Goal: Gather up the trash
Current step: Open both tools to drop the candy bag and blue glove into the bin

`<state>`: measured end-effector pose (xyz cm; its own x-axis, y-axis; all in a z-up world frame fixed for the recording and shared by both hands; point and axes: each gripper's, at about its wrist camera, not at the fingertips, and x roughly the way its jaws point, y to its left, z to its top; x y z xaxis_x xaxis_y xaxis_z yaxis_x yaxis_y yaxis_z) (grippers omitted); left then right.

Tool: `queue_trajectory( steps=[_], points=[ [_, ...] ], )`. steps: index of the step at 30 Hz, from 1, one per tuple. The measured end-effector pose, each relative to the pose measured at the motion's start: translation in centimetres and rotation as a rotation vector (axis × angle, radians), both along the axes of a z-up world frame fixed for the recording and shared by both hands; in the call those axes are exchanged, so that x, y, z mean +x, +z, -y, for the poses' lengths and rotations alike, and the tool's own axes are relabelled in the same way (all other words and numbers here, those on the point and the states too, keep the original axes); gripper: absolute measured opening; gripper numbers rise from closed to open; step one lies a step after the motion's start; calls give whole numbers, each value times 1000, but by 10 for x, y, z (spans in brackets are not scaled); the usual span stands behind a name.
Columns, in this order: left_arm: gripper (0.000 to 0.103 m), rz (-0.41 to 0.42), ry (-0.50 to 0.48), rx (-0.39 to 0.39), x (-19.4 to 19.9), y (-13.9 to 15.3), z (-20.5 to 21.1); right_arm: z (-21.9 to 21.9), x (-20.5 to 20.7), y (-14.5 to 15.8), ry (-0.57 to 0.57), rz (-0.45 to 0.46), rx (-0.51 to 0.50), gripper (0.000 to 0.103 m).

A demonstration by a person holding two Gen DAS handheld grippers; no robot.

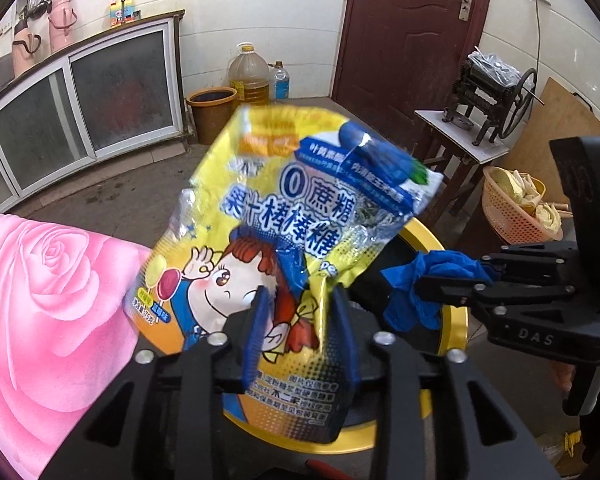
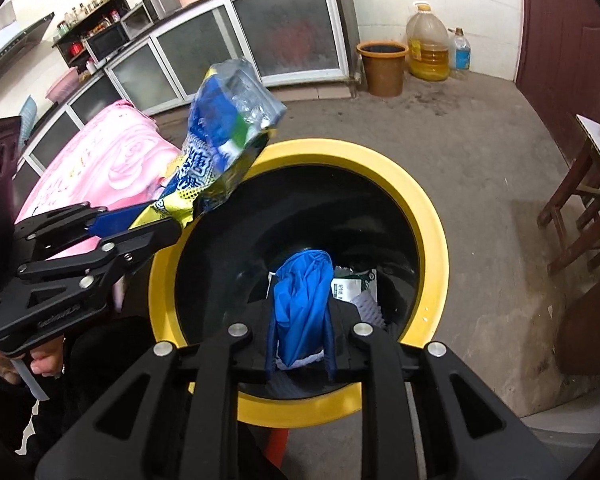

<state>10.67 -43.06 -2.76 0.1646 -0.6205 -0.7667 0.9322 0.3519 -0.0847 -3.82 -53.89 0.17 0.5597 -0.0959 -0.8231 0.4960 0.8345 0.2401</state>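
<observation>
Over the bin (image 2: 432,216) — both grippers (image 1: 300,312) (image 2: 300,336) clamp trash.

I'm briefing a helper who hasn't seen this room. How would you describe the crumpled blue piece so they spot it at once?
Find the yellow-rimmed black bin on the floor. Above its opening, the right gripper pinches a crumpled blue piece. It is plain blue, unlike the printed yellow candy bag in the left gripper.
</observation>
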Motion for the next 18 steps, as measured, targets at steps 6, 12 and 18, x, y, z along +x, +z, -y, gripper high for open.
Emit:
queue_trajectory(
  steps=[6, 12, 18],
  points=[
    [88, 14, 83, -36, 6, 10, -8, 7, -9, 0, -58, -4, -1, 54],
    [95, 66, 173, -83, 15, 30, -29, 4, -23, 10, -69, 34, 1, 55],
    [95, 86, 222, -133, 25, 54, -57, -2, -22, 24, -65, 74, -5, 58]
  ],
)
